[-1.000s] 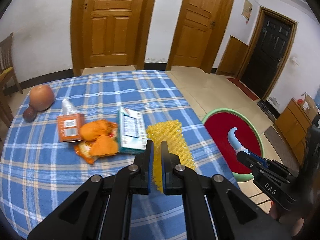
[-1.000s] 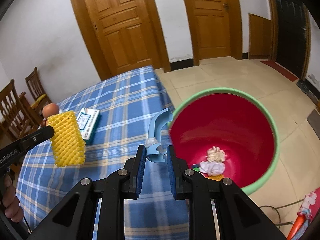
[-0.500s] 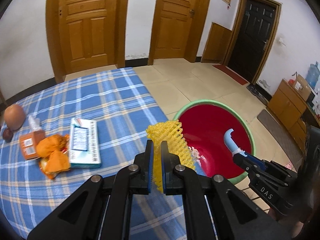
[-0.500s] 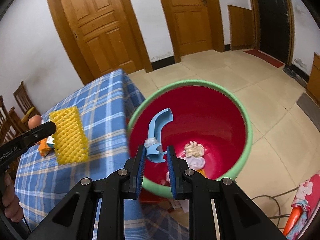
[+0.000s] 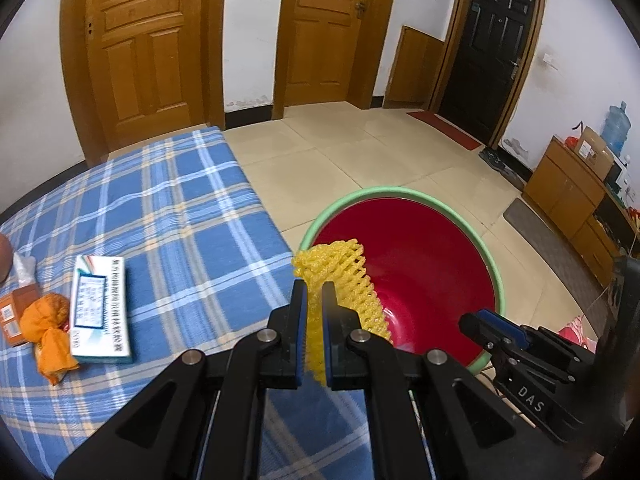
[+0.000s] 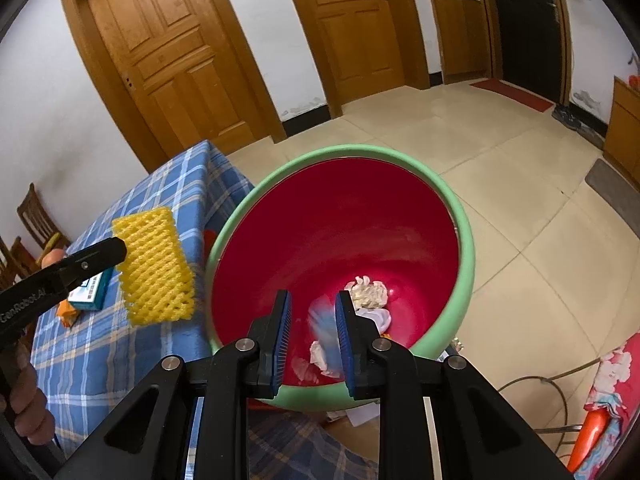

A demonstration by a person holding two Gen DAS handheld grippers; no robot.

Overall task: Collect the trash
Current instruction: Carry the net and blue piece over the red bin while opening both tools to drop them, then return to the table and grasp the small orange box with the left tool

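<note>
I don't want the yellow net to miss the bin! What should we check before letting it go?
1. Left gripper shut on net: ok.
2. Net over bin: not ok; in the right wrist view it hangs above the table edge, beside the rim.
3. Room in bin: ok, only a few scraps at the bottom.
4. Right gripper clear of the drop: cannot tell; it is open above the bin, a blue blur between its jaws.
5. Table cleared: not ok; box and orange wrapper lie there.

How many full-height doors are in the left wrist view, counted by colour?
brown doors: 2
black door: 1
Total: 3
</note>
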